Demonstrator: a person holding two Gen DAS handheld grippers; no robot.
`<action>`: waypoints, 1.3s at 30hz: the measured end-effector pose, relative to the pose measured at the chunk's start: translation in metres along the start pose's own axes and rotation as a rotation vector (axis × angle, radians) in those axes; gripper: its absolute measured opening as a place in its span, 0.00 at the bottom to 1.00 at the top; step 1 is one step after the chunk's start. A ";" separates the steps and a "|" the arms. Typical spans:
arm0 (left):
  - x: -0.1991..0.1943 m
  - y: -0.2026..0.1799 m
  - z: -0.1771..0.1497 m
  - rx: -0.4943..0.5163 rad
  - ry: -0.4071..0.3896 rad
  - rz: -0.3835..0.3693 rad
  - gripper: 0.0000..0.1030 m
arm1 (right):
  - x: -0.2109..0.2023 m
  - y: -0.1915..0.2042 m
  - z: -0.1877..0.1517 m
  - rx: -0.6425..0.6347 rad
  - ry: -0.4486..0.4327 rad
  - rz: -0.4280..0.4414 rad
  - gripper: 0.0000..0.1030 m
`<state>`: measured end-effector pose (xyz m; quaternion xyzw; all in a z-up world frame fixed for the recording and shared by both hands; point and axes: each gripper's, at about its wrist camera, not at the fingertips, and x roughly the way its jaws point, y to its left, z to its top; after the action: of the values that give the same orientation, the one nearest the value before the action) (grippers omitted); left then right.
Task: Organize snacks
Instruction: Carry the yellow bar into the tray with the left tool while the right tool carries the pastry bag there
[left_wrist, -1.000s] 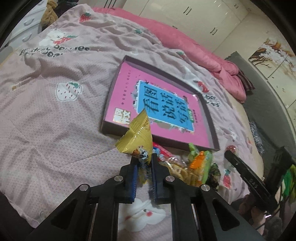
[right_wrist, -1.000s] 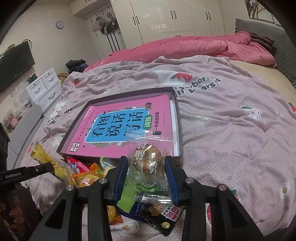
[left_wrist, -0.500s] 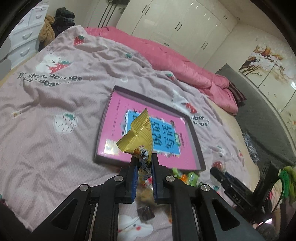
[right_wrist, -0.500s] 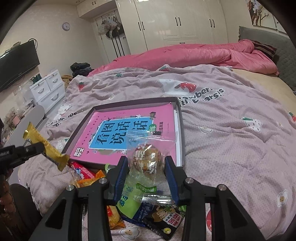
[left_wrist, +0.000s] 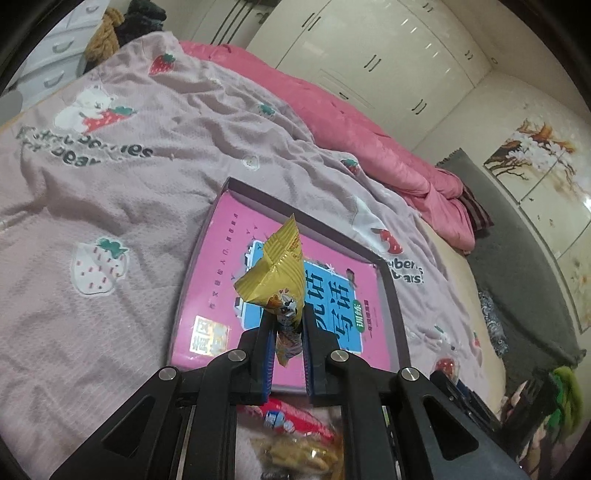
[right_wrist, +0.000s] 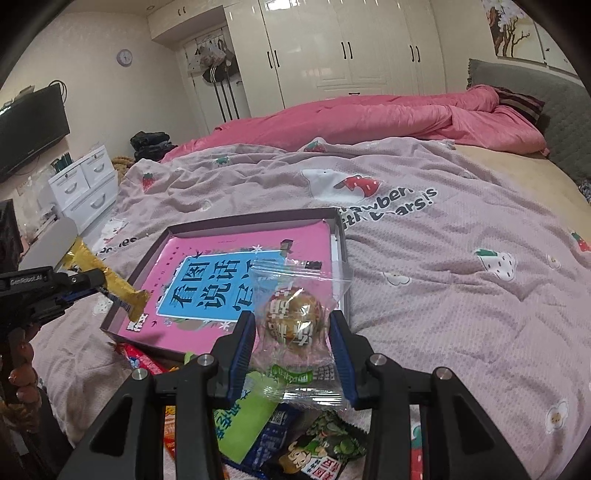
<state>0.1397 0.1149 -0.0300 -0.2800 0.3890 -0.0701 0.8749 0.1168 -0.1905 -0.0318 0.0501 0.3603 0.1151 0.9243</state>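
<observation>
The left gripper (left_wrist: 286, 325) is clamped on a yellow snack packet (left_wrist: 275, 273), long axis running up and away, held above the near left part of the shallow box (left_wrist: 388, 273) on the bed (left_wrist: 110, 184). The right gripper (right_wrist: 291, 332) grips a clear-wrapped round pastry (right_wrist: 295, 321) just short of the box's near right edge. Judged: the left is better placed, with the box floor directly below its packet.

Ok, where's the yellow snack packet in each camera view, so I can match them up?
Left wrist: yellow packet at centre, pinched in the left gripper, in front of the pink book.
Right wrist: same packet at the left edge, sticking out of that gripper.
Shared landmark: the pink book in its tray.
</observation>
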 end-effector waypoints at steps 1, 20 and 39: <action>0.004 0.002 0.001 -0.008 0.003 -0.002 0.13 | 0.000 0.000 0.000 0.000 0.000 0.000 0.40; 0.042 0.015 -0.014 -0.034 0.103 0.012 0.13 | 0.028 -0.003 0.005 -0.005 0.028 -0.002 0.40; 0.055 0.009 -0.022 -0.023 0.151 0.000 0.13 | 0.056 -0.005 -0.001 -0.003 0.108 -0.001 0.40</action>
<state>0.1607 0.0945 -0.0818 -0.2841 0.4545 -0.0862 0.8398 0.1569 -0.1814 -0.0701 0.0423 0.4094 0.1178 0.9037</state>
